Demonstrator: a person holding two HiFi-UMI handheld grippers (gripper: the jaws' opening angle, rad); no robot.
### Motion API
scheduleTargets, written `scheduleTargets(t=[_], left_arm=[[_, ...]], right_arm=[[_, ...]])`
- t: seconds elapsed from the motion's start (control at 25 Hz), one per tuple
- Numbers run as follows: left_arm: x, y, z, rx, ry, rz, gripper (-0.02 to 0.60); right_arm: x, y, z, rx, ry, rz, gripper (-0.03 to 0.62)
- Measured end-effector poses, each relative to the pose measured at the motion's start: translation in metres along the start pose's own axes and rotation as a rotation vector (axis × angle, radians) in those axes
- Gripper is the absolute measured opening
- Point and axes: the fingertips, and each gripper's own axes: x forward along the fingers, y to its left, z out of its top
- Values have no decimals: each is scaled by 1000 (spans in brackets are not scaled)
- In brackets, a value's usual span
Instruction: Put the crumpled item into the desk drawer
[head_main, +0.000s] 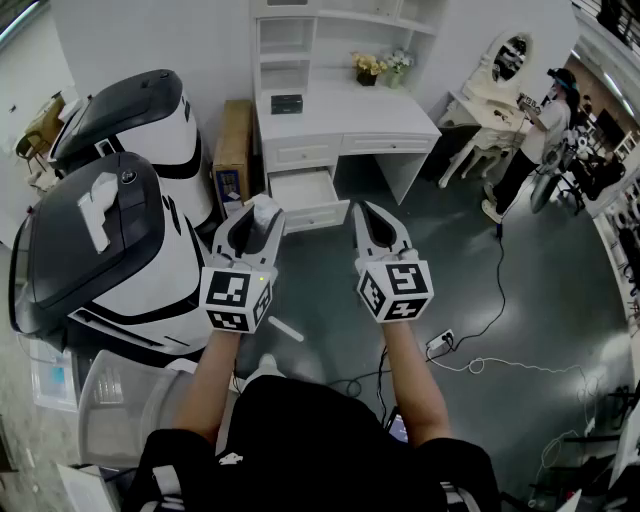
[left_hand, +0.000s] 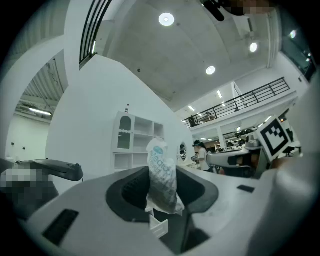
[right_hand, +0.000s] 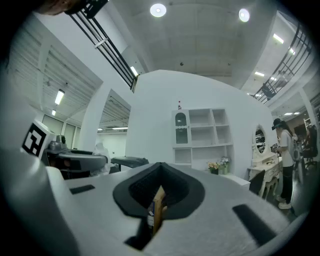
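Note:
My left gripper (head_main: 257, 222) is shut on a crumpled white plastic wrapper (head_main: 268, 211) with blue print. In the left gripper view the wrapper (left_hand: 162, 176) stands upright between the dark pads. My right gripper (head_main: 378, 226) hangs beside it at the same height. Its jaws are closed on a thin brown card-like piece (right_hand: 157, 208) with a blue edge, visible only in the right gripper view. Ahead stands the white desk (head_main: 345, 118). Its lower left drawer (head_main: 300, 189) is pulled open, just beyond both grippers' tips.
Two big white-and-black machines (head_main: 100, 240) stand at the left, with a cardboard box (head_main: 233, 150) against the desk. Flowers (head_main: 370, 67) and a dark item (head_main: 287, 103) sit on the desktop. A person (head_main: 545, 120) stands at a vanity far right. Cables and a power strip (head_main: 440, 342) lie on the floor.

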Motion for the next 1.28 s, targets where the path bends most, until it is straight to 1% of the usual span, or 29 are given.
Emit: scheduleTargets(t=[0.12, 0.36, 0.56, 0.88, 1.28], left_arm=[[-1, -10, 1, -1, 0, 2, 138], [-10, -29, 0, 2, 6, 11, 138], [-18, -35, -4, 3, 20, 27, 138], [-5, -29, -5, -3, 10, 34, 138], [46, 3, -12, -17, 6, 32, 138]], right_arm=[[-9, -1, 0, 11, -2, 21, -8], [-28, -3, -5, 0, 9, 43, -8], [-35, -2, -10, 4, 15, 64, -8], [-22, -9, -14, -1, 18, 73, -6], [28, -28, -21, -18, 36, 63, -7]])
